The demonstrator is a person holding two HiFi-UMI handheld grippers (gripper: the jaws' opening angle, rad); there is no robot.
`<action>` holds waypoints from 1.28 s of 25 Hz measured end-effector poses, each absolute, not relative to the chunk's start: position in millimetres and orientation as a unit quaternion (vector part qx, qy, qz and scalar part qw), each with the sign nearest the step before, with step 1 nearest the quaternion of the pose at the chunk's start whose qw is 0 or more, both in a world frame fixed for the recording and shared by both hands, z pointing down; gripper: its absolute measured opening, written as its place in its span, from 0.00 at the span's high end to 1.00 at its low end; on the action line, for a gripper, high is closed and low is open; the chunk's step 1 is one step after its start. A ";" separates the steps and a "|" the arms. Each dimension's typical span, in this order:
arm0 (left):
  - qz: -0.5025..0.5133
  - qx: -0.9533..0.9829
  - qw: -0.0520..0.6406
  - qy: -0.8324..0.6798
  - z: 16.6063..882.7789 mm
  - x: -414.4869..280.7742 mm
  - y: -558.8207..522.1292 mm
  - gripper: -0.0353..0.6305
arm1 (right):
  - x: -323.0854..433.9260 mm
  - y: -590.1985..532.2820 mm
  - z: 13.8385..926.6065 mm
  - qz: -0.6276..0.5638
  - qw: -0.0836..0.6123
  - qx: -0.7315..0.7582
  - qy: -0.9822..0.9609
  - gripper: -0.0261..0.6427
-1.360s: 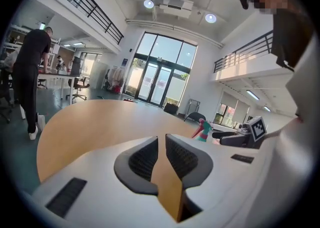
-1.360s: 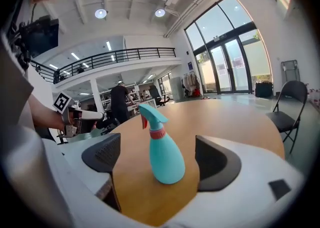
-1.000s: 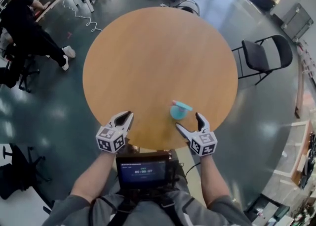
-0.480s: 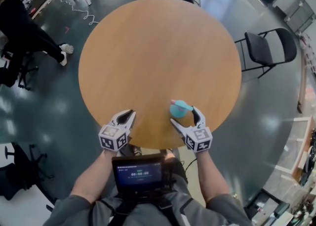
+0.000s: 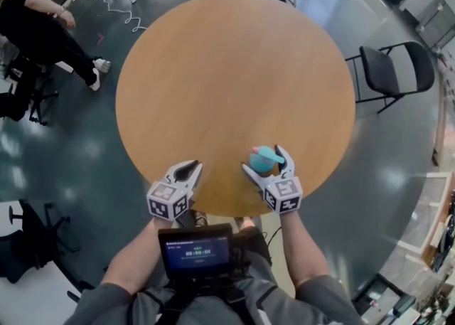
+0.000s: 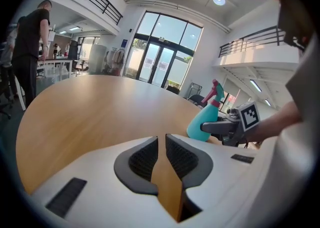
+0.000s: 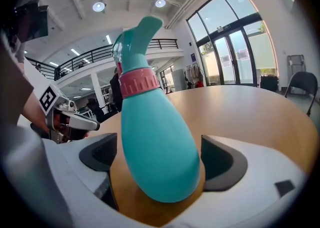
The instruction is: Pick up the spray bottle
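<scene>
Round wooden table [image 5: 213, 67], open hall. The teal spray bottle [image 5: 262, 156] stands upright near the front edge, between the right gripper's [image 5: 264, 163] opening jaws, pads not yet pressing. The left gripper [image 5: 190, 168] is idle, jaws nearly together, empty. Grasp and lift outstanding.

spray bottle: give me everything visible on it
The spray bottle has a teal, pear-shaped body that looks like smooth plastic, a pink ribbed collar at the neck and a teal spray head; the left gripper view shows some pink on the head. It stands upright on the round wooden table, near the person's edge. It sits between the jaws of the right gripper, which are opening. The pads closely flank its widest part without visibly pressing. The fill level can't be seen.
</scene>
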State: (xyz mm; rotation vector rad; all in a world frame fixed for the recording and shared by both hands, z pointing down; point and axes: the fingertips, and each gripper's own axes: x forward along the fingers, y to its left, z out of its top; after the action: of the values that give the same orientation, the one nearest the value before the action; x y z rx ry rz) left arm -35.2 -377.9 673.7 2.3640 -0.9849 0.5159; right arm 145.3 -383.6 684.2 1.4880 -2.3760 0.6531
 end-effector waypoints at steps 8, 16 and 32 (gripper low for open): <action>0.191 0.870 0.265 -0.369 675.2 -37.3 -380.7 0.87 | 145.4 -393.7 689.9 0.223 0.137 0.525 -0.810 0.18; 0.185 0.870 0.269 -0.370 671.9 -36.4 -380.4 0.87 | 147.2 -396.1 694.5 0.226 0.146 0.525 -0.808 0.18; 0.171 0.870 0.264 -0.379 661.0 -50.3 -389.8 0.92 | 144.6 -403.1 682.3 0.202 0.146 0.531 -0.810 0.30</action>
State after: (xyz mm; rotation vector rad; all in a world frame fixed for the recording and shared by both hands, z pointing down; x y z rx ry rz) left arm -50.3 -389.8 661.0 2.3526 -1.0232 0.4619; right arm 144.6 -403.1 682.3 1.5296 -2.3308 0.5808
